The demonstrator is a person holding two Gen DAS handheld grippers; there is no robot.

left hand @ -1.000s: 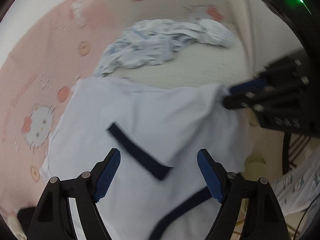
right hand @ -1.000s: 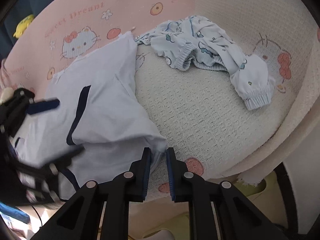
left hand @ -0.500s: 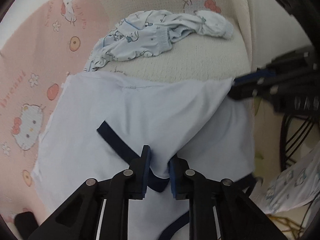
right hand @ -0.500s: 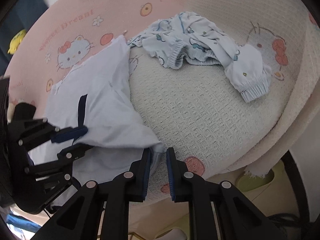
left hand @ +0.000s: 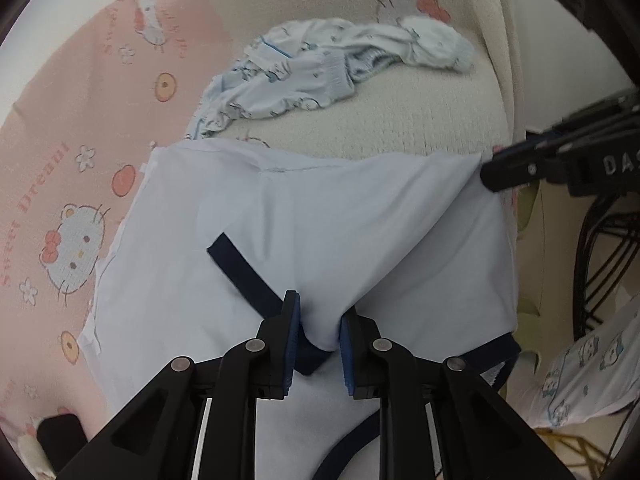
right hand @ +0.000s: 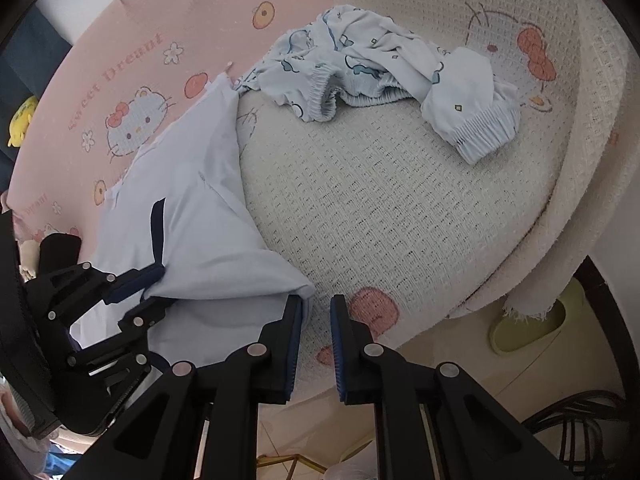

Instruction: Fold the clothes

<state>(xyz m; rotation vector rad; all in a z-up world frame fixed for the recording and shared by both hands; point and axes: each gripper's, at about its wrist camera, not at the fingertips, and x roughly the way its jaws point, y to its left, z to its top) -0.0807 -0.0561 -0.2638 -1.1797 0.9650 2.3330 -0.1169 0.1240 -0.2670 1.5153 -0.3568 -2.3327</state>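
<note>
A pale blue shirt (left hand: 320, 220) with navy trim lies on the bed; it also shows in the right wrist view (right hand: 192, 208). My left gripper (left hand: 318, 340) is shut on a fold of the shirt near its navy-trimmed sleeve edge. My right gripper (right hand: 314, 320) is nearly closed, holding the shirt's corner at the bed's near edge; it shows in the left wrist view (left hand: 504, 176) at that corner. The left gripper appears in the right wrist view (right hand: 152, 284) pinching the cloth.
A crumpled printed light-blue garment (left hand: 320, 72) lies farther back on the cream blanket (right hand: 380, 208). The pink Hello Kitty sheet (left hand: 80, 140) covers the left. A green slipper (right hand: 528, 324) and dark wire chair legs (left hand: 600, 260) are on the floor beside the bed.
My left gripper closed from wide open onto the shirt's fold. My right gripper stayed gripping the shirt corner. Both views drew slightly closer to the shirt.
</note>
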